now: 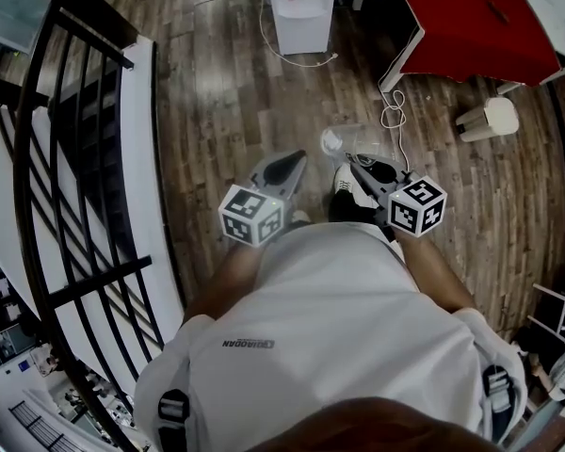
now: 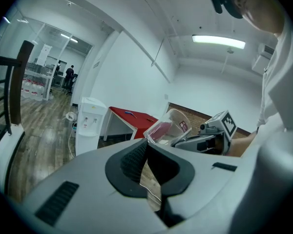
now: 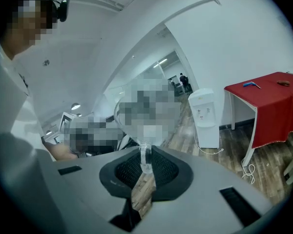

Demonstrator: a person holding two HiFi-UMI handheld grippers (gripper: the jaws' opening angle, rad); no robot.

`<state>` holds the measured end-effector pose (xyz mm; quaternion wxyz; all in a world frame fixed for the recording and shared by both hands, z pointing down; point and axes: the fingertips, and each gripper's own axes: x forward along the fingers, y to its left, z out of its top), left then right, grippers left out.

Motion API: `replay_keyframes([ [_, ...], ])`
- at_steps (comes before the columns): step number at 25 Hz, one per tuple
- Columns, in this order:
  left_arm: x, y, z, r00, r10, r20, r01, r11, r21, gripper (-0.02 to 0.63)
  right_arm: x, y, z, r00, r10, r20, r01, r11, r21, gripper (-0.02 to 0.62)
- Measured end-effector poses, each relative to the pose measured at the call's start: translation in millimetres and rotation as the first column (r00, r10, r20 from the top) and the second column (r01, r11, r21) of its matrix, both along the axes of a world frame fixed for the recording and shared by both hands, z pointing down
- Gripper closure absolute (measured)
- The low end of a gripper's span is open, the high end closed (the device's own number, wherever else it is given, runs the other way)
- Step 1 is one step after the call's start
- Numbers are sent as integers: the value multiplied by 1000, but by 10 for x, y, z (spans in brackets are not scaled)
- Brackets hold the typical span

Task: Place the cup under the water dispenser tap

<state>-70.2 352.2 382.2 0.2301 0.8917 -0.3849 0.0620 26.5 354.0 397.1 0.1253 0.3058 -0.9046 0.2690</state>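
A clear plastic cup [image 1: 343, 142] is held out over the wooden floor, and my right gripper [image 1: 355, 165] is shut on its rim. The right gripper view shows that rim [image 3: 144, 156] pinched between the pads, with the cup's body hidden by a mosaic patch. My left gripper [image 1: 284, 168] is beside it on the left, shut and empty. From the left gripper view the cup [image 2: 168, 126] tilts in front of the right gripper [image 2: 210, 134]. The white water dispenser [image 1: 301, 3] stands farther ahead across the floor; it also shows as the dispenser [image 2: 90, 123] and dispenser [image 3: 205, 117].
A black stair railing [image 1: 66, 158] runs along the left. A red-covered table [image 1: 471, 17] stands right of the dispenser, with a white cable [image 1: 393, 111] on the floor and a pale stool [image 1: 490, 118] near it. People stand far off in the back room [image 2: 68, 74].
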Motion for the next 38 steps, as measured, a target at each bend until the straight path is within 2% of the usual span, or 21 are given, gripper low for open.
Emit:
replay_keyframes([
  [10,205,-718,-76,999,-24,30,23,1000,20,611,203,-810,12,1000,-26,6,26,1000,10,549],
  [21,675,-1622,-154,997,-40,67,37,998,43,611,618,-1686,22,998,-66,19,66,997,29,549],
  [32,1040,-1975,-93,993,-48,105,46,999,17,611,1050,-2142,179,997,-78,21,78,997,14,549],
  [38,1040,-2145,-147,990,-68,126,65,997,28,611,1104,-2261,210,997,-74,31,74,997,19,549],
])
